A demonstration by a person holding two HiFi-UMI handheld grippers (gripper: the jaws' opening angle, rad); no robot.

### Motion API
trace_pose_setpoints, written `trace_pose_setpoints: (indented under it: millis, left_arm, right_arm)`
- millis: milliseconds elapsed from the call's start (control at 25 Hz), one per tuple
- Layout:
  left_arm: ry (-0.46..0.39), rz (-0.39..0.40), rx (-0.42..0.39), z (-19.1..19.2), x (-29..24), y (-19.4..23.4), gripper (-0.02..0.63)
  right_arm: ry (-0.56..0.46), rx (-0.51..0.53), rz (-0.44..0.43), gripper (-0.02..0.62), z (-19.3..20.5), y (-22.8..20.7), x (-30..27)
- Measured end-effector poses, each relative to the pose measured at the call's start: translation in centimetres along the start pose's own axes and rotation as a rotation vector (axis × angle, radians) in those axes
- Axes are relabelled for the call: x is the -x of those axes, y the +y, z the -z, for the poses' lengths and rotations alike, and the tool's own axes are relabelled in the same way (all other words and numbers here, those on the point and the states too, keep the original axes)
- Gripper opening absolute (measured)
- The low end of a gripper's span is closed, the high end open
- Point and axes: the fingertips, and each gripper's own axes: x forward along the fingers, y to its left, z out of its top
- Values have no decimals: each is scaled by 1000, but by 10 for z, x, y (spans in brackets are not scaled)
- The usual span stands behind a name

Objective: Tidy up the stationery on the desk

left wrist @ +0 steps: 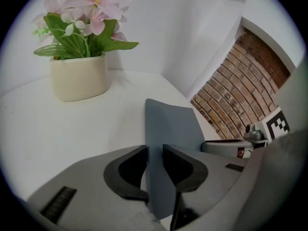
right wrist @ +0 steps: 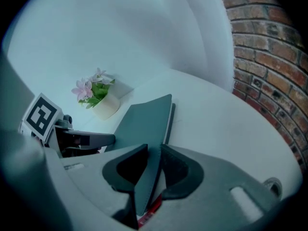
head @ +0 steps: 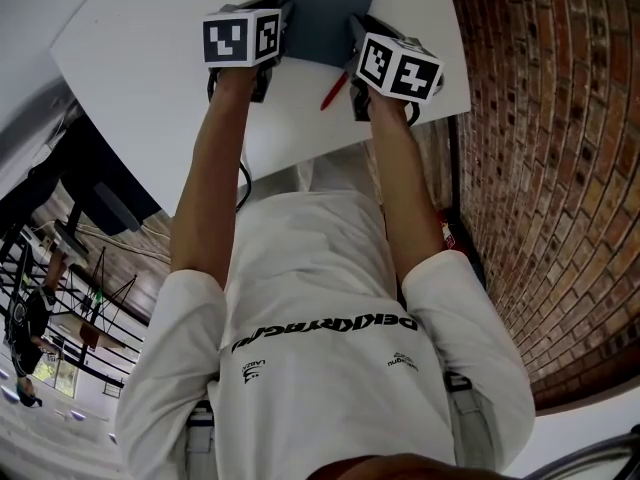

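Thin grey-blue notebook (head: 328,8): near corners clamped between the jaws of left gripper (left wrist: 155,153) and right gripper (right wrist: 154,153). Cream flowerpot (left wrist: 79,78) shows in both gripper views, not the head view. Slim red pen (head: 334,91) is missing from the left gripper view.

The notebook (head: 328,13) is coloured grey-blue, the pen (head: 334,92) red and the desk (head: 150,58) white. The pot (left wrist: 79,78) is seen in cream, with pink flowers (left wrist: 96,4) and green leaves (left wrist: 72,40). The brick wall (head: 540,168) is patterned in red-brown with paler joints.

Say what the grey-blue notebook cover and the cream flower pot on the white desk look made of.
The grey-blue notebook cover: likely thin card or flexible plastic, matte; it bends in a curve and shows no glare. The cream flower pot: probably ceramic, possibly plastic; smooth rounded walls, soft sheen.
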Motion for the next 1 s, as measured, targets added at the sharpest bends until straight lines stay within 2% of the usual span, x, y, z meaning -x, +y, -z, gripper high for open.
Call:
trace_pose_setpoints:
  millis: [520,1000]
  left_arm:
    - [-8,-44,72,24,24,15,104]
    - [-35,-137,212,66,63,42,104]
  right_arm:
    - [50,82,-48,78,10,25,-1]
    - [126,187,-127,75,34,69,-5]
